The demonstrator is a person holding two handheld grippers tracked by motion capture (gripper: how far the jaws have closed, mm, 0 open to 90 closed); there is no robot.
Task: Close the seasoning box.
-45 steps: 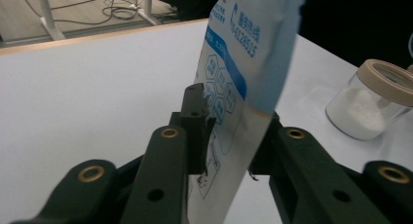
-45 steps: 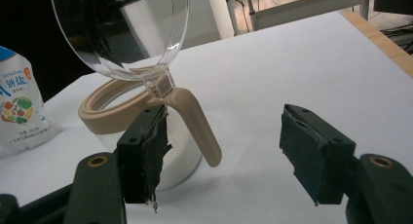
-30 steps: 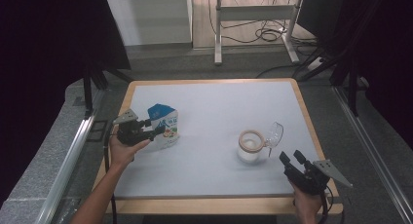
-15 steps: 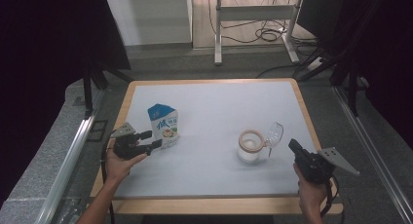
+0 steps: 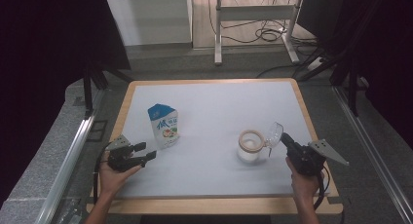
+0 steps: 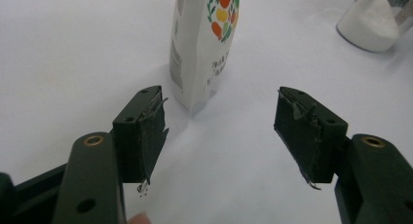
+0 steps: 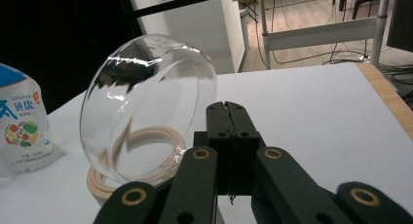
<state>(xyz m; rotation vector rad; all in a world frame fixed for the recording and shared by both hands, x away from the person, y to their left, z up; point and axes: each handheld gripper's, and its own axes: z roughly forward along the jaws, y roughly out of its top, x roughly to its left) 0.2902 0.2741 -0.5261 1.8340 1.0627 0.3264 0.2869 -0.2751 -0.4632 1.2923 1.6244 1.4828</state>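
Note:
A white and blue salt bag (image 5: 164,125) stands upright on the white table (image 5: 219,102). My left gripper (image 5: 148,151) lies to the near left of it, clear of it. Its jaws have just been opening, and nothing is between them; the bag (image 6: 204,44) stands just beyond the left gripper (image 6: 220,97). A glass jar (image 5: 251,146) with a wooden rim holds white powder, and its clear lid (image 5: 275,133) is tipped open to the right. My right gripper (image 5: 284,136) is shut, with its tip beside the lid (image 7: 146,107). In its own view the right gripper (image 7: 227,107) has its jaws pressed together.
The table has a wooden frame (image 5: 302,102) around it. Metal rails (image 5: 73,151) run along both sides on a grey floor. Dark curtains hang at left and right. A white desk frame with cables (image 5: 253,19) stands behind the table.
My left gripper has let go of the salt bag and drawn back toward the near left. My right gripper has shut and moved forward and up to the jar's lid.

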